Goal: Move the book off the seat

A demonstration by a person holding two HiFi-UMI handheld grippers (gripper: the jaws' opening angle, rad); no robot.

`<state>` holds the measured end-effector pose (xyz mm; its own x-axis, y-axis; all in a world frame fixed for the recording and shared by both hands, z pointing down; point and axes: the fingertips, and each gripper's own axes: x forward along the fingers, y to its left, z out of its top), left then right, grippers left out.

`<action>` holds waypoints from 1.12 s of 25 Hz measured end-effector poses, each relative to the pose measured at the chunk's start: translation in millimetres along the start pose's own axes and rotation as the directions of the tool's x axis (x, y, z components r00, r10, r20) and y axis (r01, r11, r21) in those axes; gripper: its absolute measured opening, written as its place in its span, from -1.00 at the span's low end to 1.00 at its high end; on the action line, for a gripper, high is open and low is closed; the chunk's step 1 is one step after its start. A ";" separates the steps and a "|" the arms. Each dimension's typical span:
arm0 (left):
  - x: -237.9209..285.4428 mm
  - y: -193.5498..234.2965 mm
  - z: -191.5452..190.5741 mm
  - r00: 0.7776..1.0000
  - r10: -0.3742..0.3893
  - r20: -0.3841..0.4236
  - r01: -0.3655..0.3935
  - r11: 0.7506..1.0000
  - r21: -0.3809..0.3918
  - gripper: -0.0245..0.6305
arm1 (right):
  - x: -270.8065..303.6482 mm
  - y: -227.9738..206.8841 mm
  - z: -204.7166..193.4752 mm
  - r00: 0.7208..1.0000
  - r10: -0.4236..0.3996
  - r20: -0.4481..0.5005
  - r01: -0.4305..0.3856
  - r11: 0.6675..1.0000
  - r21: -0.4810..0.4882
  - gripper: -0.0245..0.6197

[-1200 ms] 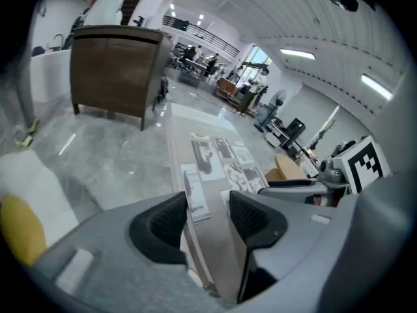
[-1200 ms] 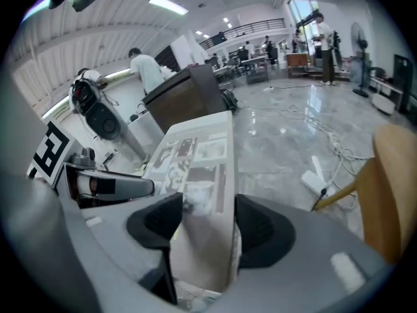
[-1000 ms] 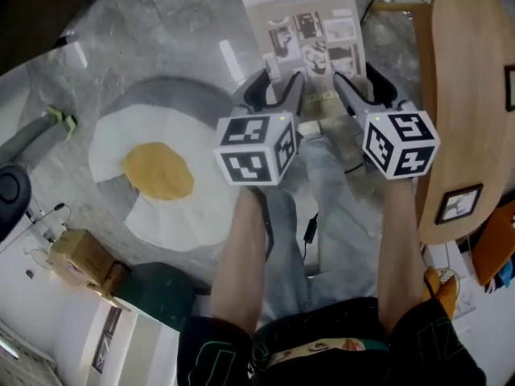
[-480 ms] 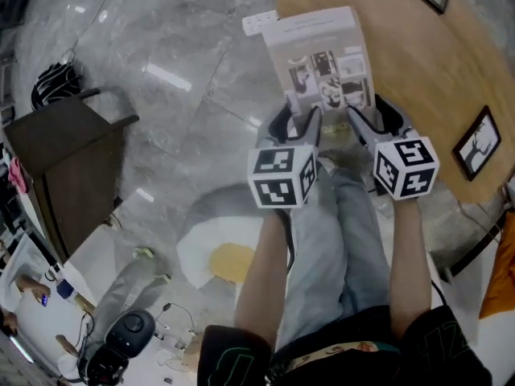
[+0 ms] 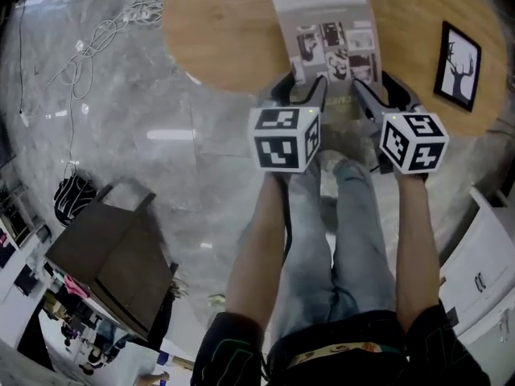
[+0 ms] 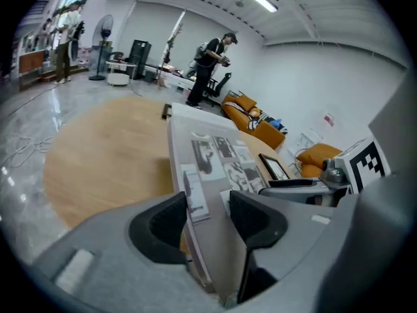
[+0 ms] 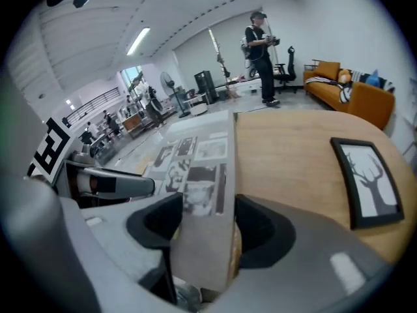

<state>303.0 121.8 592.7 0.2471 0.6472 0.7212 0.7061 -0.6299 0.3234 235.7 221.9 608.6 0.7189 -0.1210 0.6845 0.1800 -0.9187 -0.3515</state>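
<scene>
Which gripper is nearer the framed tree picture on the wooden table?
Right. The right gripper grips the book at the edge on the side of the framed picture; the left gripper grips the opposite edge, farther away.

No legible print on the book (image 5: 326, 32)

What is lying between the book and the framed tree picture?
Nothing: only bare wooden tabletop separates the book from the framed picture, shown in the head view.
</scene>
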 end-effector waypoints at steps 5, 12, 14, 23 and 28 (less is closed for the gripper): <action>44.9 -31.9 11.6 0.995 -0.078 -0.068 0.085 0.990 0.113 -0.26 | -6.1 -48.3 -5.9 0.996 -0.087 0.022 0.084 0.991 0.104 -0.11; 87.3 -62.0 28.8 0.991 -0.120 -0.063 0.126 0.987 0.104 -0.25 | -12.2 -98.7 3.5 0.985 -0.159 0.069 0.143 0.971 0.192 -0.11; 96.2 -65.2 34.2 0.991 -0.119 -0.062 0.126 0.984 0.122 -0.25 | -11.9 -106.4 7.4 0.981 -0.182 0.070 0.165 0.965 0.205 -0.11; 97.4 -58.6 54.6 1.000 0.007 0.003 -0.008 0.976 0.218 -0.26 | -25.2 -116.7 27.8 0.969 -0.223 0.109 0.207 0.969 0.137 -0.11; 52.9 -61.2 86.5 0.992 0.033 0.119 -0.047 0.992 0.115 -0.38 | -58.1 -106.8 58.6 0.958 -0.200 0.205 0.181 0.978 0.107 -0.56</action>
<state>330.2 231.7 558.0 0.3477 0.6728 0.6530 0.7652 -0.6061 0.2170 214.1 349.1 569.0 0.7903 0.1446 0.5954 0.3782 -0.8797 -0.2884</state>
